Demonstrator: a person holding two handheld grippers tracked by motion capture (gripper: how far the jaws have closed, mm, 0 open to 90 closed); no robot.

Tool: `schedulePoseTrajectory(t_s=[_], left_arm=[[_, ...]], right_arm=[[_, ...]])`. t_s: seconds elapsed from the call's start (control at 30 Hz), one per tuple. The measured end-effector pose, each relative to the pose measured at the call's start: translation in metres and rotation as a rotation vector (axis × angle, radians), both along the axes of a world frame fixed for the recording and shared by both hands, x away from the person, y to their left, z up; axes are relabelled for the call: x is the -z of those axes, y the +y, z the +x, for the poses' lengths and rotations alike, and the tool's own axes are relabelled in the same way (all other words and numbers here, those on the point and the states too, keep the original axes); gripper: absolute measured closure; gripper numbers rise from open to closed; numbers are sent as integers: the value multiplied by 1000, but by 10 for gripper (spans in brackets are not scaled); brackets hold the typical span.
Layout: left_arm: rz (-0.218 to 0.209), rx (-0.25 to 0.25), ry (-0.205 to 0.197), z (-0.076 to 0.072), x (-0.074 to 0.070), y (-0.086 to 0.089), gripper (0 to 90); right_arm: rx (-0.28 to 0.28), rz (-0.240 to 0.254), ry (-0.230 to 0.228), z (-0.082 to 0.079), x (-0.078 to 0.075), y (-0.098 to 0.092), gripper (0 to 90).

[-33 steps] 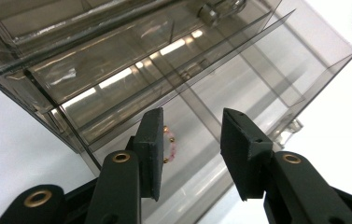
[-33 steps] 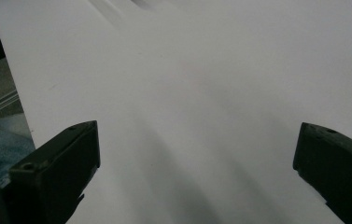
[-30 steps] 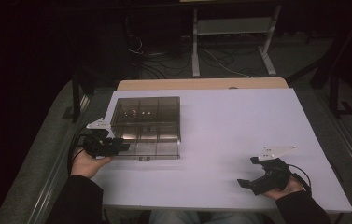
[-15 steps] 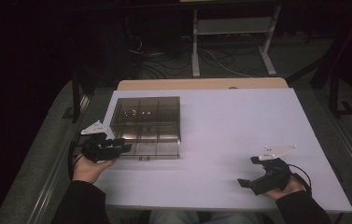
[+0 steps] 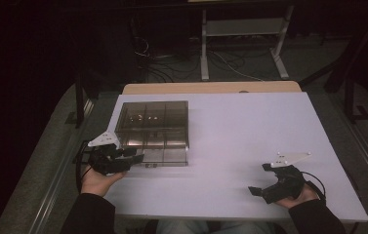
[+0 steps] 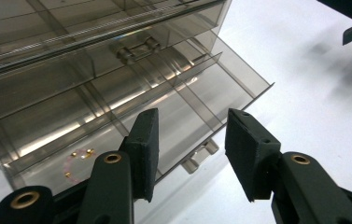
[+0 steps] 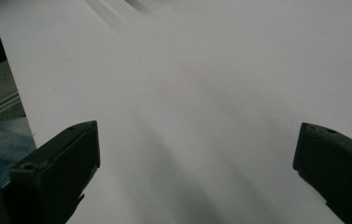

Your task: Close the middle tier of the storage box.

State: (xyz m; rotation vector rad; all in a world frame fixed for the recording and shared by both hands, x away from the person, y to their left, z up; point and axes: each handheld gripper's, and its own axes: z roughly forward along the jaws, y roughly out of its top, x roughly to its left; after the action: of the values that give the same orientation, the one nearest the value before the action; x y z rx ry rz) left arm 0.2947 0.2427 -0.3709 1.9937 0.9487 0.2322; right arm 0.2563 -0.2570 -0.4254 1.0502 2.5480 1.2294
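Nearest us, at the near edge of the white table point(image 5: 230, 146), we see two sleeved forearms coming in from the bottom; the right gripper point(image 5: 265, 178) sits low at the near right, close to the near edge, well apart from everything else; in the right gripper view its jaws stand wide apart with bare tabletop between them, nothing held; the table's edge runs down the left of that view.

The left gripper point(image 5: 133, 158) sits at the near left, by the table's left edge, jaws aimed right toward the box; in the left gripper view its jaws point(image 6: 190, 149) are parted with a gap between the pads, nothing pinched; they hover just over the pulled-out drawer point(image 6: 183, 100), near its front lip and small handle point(image 6: 200, 155); we cannot tell whether a pad touches the lip.

The task's thing, a smoky clear drawer box point(image 5: 153, 124), sits on the left half of the table, just beyond the left gripper; its lower drawer is slid out toward us, dividers visible; a small pink-and-gold trinket point(image 6: 76, 161) lies in a near compartment; an upper drawer's handle point(image 6: 136, 50) is flush, shut.

Right of the box the tabletop is open all the way to the right edge, wide room to move; past the far edge a wooden strip point(image 5: 211, 87) runs along; beyond it, dark floor with cables point(image 5: 220, 61) and a white metal frame point(image 5: 242, 29).
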Motion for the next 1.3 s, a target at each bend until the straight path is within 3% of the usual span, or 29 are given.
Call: schedulePoseTrajectory(t_s=[0.53,1.3], left_arm=[[-11,28,2,-11,5,-11,532],[24,84,35,-14,23,-25,534]], right_arm=[[3,-3,-2,0,0,0,0],[-6,-11,4,0,1,1,0]])
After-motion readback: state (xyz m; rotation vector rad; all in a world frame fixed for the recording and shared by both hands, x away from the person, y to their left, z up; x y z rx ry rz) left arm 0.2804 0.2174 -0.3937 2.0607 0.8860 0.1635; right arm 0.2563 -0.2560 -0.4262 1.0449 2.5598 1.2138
